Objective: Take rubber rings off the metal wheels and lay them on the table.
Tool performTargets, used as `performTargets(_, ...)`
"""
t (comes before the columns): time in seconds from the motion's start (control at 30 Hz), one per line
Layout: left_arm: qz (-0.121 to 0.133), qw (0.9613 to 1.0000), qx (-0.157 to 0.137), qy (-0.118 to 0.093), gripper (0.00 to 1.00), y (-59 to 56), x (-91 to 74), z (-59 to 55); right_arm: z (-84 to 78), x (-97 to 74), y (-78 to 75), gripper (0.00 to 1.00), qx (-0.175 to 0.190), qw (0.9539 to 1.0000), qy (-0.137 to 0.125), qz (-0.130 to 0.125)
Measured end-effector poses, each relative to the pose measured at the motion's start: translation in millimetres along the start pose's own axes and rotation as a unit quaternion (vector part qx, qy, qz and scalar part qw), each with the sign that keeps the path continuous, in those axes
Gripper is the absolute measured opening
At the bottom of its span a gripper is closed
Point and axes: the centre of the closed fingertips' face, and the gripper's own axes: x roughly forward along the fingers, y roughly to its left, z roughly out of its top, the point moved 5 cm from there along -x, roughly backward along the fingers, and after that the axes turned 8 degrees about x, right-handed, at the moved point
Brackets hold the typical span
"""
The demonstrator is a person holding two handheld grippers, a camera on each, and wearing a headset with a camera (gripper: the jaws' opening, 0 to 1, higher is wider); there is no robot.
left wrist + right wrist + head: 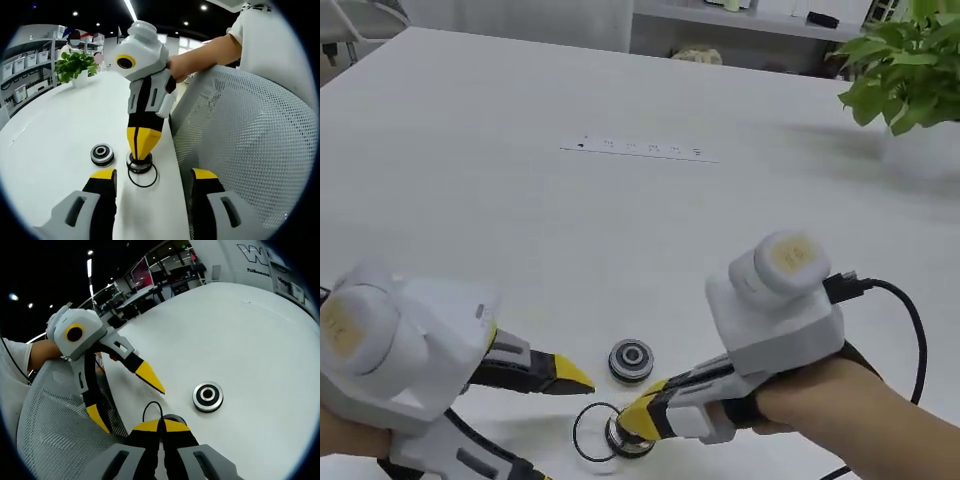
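Two metal wheels sit near the table's front edge. The far wheel (631, 360) (102, 154) (208, 395) carries its black rubber ring. My right gripper (640, 412) (140, 151) (160, 427) is shut, with its yellow tips down on top of the near wheel (632, 440) (140, 163) (173, 418). A loose black ring (590, 432) (142, 178) (149, 410) lies flat against that wheel; whether the tips pinch it is hidden. My left gripper (552, 415) (154, 174) (131, 407) hovers open just left of the ring, holding nothing.
A potted plant (905, 70) (75, 65) stands at the table's far right. A flush socket strip (638, 150) lies mid-table. The table's front edge runs close to the wheels, with a mesh chair back (250, 150) behind it. A black cable (910, 320) trails from the right gripper.
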Motion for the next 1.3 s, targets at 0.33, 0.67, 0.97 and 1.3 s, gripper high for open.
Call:
performTargets(0.33,0.006,0.9999,-0.001,0.01,0.62,0.6,1.8,-1.7,8.9,5.4,12.4,0.01,-0.067,0.9973,-0.029,0.01)
performTargets(0.67,0.023,0.9997,0.005,-0.002,0.55,3.9,14.7,5.7,8.9,-8.8,-11.3,0.12,-0.074,0.9962,-0.036,-0.028)
performTargets(0.97,0.013,0.9997,0.015,-0.011,0.46,0.1,35.8,13.0,-10.9,-16.1,-23.7,0.16,-0.073,0.9971,-0.001,-0.02)
performTargets(1.3,0.035,0.9992,0.007,-0.017,0.27,10.2,40.9,12.9,-16.8,-16.3,-20.4,0.16,-0.118,0.9927,0.02,-0.003)
